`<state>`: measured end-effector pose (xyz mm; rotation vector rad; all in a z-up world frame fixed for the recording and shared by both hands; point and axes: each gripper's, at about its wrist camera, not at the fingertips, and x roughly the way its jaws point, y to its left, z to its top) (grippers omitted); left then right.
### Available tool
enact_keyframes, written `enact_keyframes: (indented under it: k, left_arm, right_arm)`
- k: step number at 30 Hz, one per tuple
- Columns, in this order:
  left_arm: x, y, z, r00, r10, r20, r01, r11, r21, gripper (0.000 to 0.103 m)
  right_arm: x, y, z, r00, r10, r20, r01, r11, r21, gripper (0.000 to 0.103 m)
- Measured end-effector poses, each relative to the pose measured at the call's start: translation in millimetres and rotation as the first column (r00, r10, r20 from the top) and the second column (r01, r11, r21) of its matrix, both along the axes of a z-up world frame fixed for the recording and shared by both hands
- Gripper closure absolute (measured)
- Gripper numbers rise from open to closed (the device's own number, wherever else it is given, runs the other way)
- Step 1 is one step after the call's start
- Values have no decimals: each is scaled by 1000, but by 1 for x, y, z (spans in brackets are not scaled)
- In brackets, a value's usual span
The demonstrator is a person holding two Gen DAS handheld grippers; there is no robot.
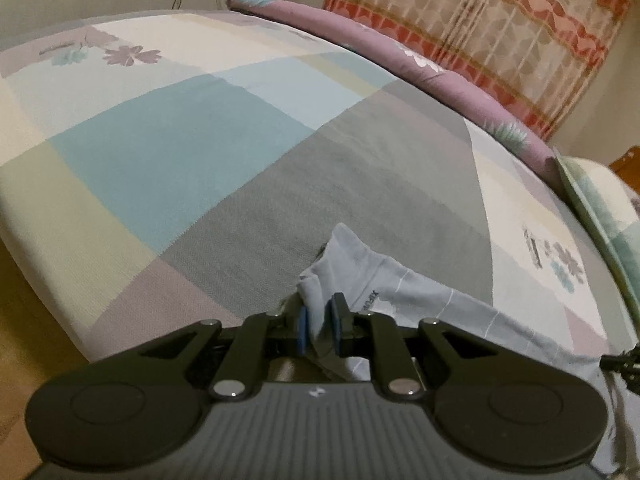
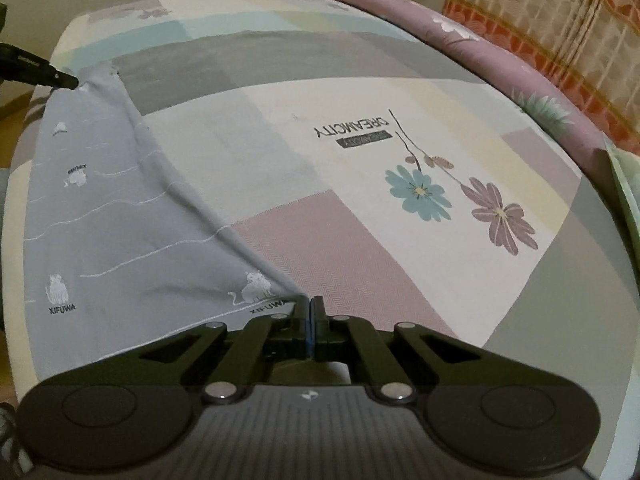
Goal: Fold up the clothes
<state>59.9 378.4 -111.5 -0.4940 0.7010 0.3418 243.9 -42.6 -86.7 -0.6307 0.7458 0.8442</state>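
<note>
Patchwork pastel bedsheet (image 2: 360,128) with printed flowers covers the bed, a mauve rolled quilt (image 2: 480,52) along its 2 o'clock edge. Pale blue-grey garment with white cat prints (image 2: 120,220) lies at 9 o'clock. Left gripper (image 1: 320,320) pinches a bunched corner between narrow jaws. Right gripper (image 2: 311,312) is fully closed at the garment's near corner; whether cloth is caught, I cannot tell

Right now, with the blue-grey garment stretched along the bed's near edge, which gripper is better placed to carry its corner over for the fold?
Probably the left gripper: a bunch of the blue-grey garment sits between its pads. The right gripper is shut at the hem, with no cloth visibly caught.
</note>
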Motion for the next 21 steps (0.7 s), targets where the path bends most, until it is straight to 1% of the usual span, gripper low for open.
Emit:
enact_keyframes:
  k: [1, 2, 3, 4, 5, 7, 8, 9, 11, 13, 15, 18, 19, 20, 21]
  left_arm:
    - [-1, 0, 2, 1000, 1, -14, -1, 1000, 13, 85]
    - [-2, 1, 4, 1000, 2, -28, -1, 1000, 25, 82]
    - [-5, 0, 8, 999, 1, -38, 1, 999, 47, 81]
    - [-7, -1, 12, 999, 0, -46, 4, 997, 71, 83]
    - [-10, -4, 18, 999, -7, -50, 12, 994, 107, 85]
    - [-13, -14, 32, 998, -38, -43, 45, 982, 183, 84]
    - [-14, -21, 39, 997, -66, -32, 71, 973, 220, 84]
    - [-13, -28, 44, 995, -101, -21, 103, 963, 248, 80]
    - [-4, -47, 50, 983, -185, -14, 180, 933, 312, 75]
    - [11, -66, 47, 962, -269, -39, 265, 895, 360, 74]
    - [29, -80, 36, 941, -333, -62, 332, 871, 363, 74]
    - [48, -91, 20, 911, -404, -82, 408, 851, 331, 73]
    - [54, -93, 11, 906, -410, -109, 422, 849, 318, 73]
    - [58, -93, 5, 907, -400, -129, 420, 852, 311, 67]
    - [56, -91, 2, 912, -395, -113, 410, 857, 312, 66]
  right_arm:
    - [0, 0, 2, 1000, -13, 10, 14, 1000, -8, 101]
    - [0, -1, 5, 999, -34, 24, 34, 999, -11, 100]
    - [-1, -3, 10, 998, -52, 32, 52, 999, -2, 94]
    - [-3, -6, 16, 997, -65, 31, 64, 998, 16, 93]
    - [-6, -9, 22, 997, -72, 24, 71, 997, 36, 91]
    - [-17, -13, 33, 998, -65, -14, 66, 994, 87, 81]
    - [-24, -14, 37, 997, -56, -47, 61, 991, 116, 76]
    - [-31, -13, 38, 996, -45, -83, 57, 988, 142, 72]
    - [-43, -10, 34, 989, -34, -146, 60, 982, 176, 72]
    - [-53, -3, 26, 980, -33, -198, 72, 978, 197, 72]
    - [-62, 5, 17, 975, -22, -219, 68, 977, 203, 72]
    - [-74, 12, 2, 971, -28, -237, 73, 980, 183, 71]
    - [-77, 12, -3, 970, -36, -240, 79, 982, 171, 70]
    - [-81, 9, -6, 970, -41, -239, 84, 982, 172, 69]
    - [-86, 1, -8, 970, -44, -241, 91, 978, 188, 68]
